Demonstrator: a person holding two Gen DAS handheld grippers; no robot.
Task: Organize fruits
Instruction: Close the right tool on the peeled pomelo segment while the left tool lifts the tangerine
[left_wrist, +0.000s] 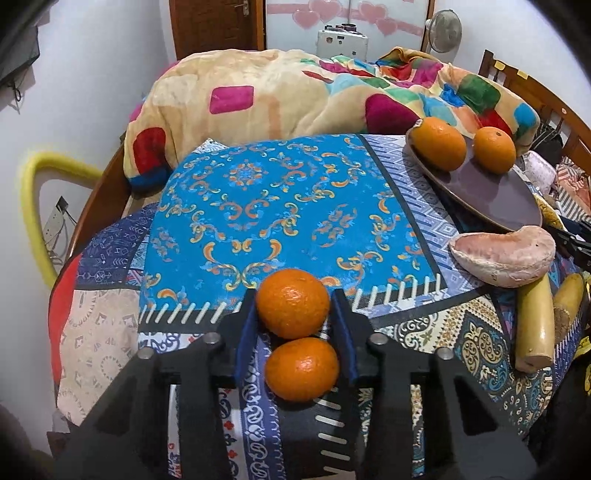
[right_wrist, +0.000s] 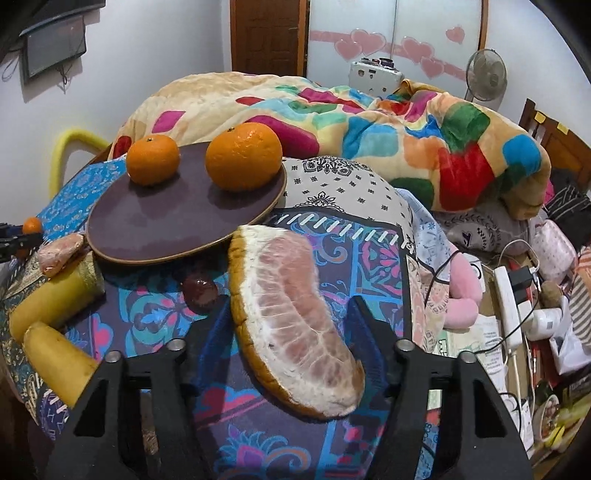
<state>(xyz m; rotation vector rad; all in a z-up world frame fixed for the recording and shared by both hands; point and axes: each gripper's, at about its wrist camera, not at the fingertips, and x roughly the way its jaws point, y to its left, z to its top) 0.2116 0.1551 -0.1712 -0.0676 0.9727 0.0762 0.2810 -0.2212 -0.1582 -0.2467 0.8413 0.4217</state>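
My left gripper (left_wrist: 293, 306) is shut on an orange (left_wrist: 293, 303), with a second orange (left_wrist: 301, 369) lying just behind it between the fingers on the patterned cloth. A dark purple plate (left_wrist: 491, 192) at the right holds two oranges (left_wrist: 438, 143); the plate also shows in the right wrist view (right_wrist: 166, 221). My right gripper (right_wrist: 288, 306) stands around a pomelo wedge (right_wrist: 291, 317) with gaps at both fingers. Another pomelo wedge (left_wrist: 504, 254) and two bananas (left_wrist: 533, 325) lie beside the plate.
A colourful blanket (left_wrist: 295, 92) is heaped behind the cloth-covered surface. A small dark red fruit (right_wrist: 199, 290) lies by the right gripper. A power strip (right_wrist: 508, 306), cables and clutter fill the right side. A wooden headboard (left_wrist: 517, 81) stands at the far right.
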